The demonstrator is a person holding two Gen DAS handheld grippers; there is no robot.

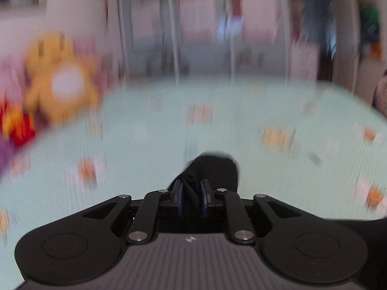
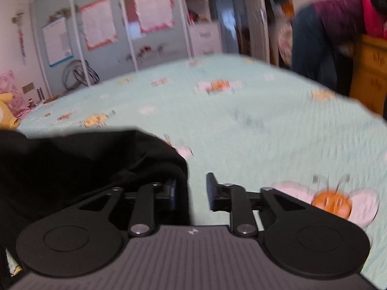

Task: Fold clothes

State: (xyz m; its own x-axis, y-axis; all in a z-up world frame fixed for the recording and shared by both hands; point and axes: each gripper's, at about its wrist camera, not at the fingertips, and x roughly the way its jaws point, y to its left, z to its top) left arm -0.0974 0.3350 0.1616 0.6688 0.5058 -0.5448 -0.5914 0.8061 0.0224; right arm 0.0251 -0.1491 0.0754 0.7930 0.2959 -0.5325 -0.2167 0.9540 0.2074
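The black garment (image 2: 79,164) lay bunched over the near left part of the bed (image 2: 254,125), a pale green quilt printed with bees. One corner of it (image 1: 212,169) was pinched in the left claw (image 1: 192,193), whose two fingers stood close together with a fold of cloth wedged between them. The rest draped down and out of the left wrist view.

The right claw (image 2: 191,193) was apart. Its left finger (image 2: 170,193) was half buried under the cloth's edge, while its right finger (image 2: 212,188) stood bare over the quilt, so nothing was gripped there.

The main risk, as I judged it, lay in that lone grip. The left wrist view was heavily smeared, which suggested fast motion, and a thin pinch on a hem could slip under a quick pull, dropping the corner and spoiling the fold line. If the right claw closed where it sat, it might catch a random bunch of layers rather than a matching corner, and the fold would come out crooked. It might also nip the quilt along with the cloth and drag the bedding.

A yellow plush toy (image 1: 60,77) sat at the far left of the bed, near enough that a wide sweep could knock it. A person (image 2: 338,24) was bent over a wooden dresser (image 2: 370,72) beyond the bed's far right edge, well apart from the work.
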